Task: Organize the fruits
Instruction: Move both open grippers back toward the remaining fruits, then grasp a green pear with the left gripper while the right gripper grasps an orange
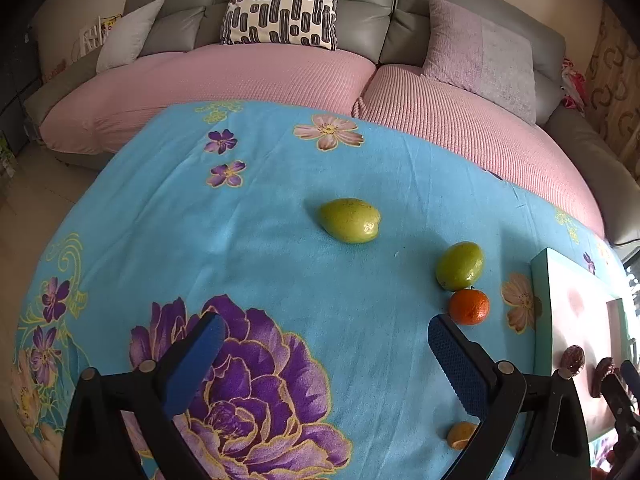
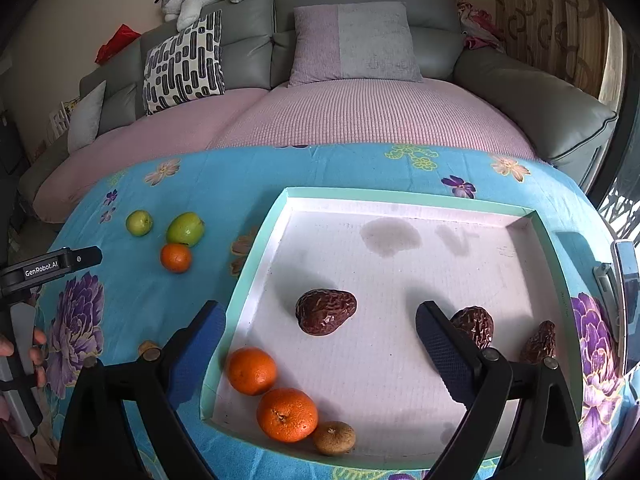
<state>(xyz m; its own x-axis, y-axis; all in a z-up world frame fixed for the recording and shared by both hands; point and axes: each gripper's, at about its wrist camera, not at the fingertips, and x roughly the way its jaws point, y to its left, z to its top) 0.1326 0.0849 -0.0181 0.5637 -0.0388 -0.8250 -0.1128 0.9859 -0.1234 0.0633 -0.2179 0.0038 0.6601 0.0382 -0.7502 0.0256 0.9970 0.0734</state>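
In the left wrist view my left gripper (image 1: pixel 324 344) is open over the blue flowered cloth with nothing between its fingers. Ahead of it lie two green fruits (image 1: pixel 350 220) (image 1: pixel 460 266) and an orange (image 1: pixel 469 307); another orange fruit (image 1: pixel 460 435) peeks out from behind the right finger. My right gripper (image 2: pixel 320 314) is open above the teal-rimmed tray (image 2: pixel 400 196). A dark wrinkled fruit (image 2: pixel 326 312) sits between its fingers, untouched. The tray also holds two more dark fruits (image 2: pixel 474 326) (image 2: pixel 540 342), two oranges (image 2: pixel 252 371) (image 2: pixel 287 414) and a small brown fruit (image 2: pixel 334 437).
A grey sofa (image 2: pixel 360 0) with pink covers and cushions runs behind the table. The tray (image 1: pixel 540 280) fills the table's right side. A hand (image 2: pixel 38 352) holds the left tool's black body (image 2: pixel 52 266) at the left edge. Left of the tray lie two green fruits (image 2: pixel 139 222) (image 2: pixel 185 229) and an orange (image 2: pixel 175 257).
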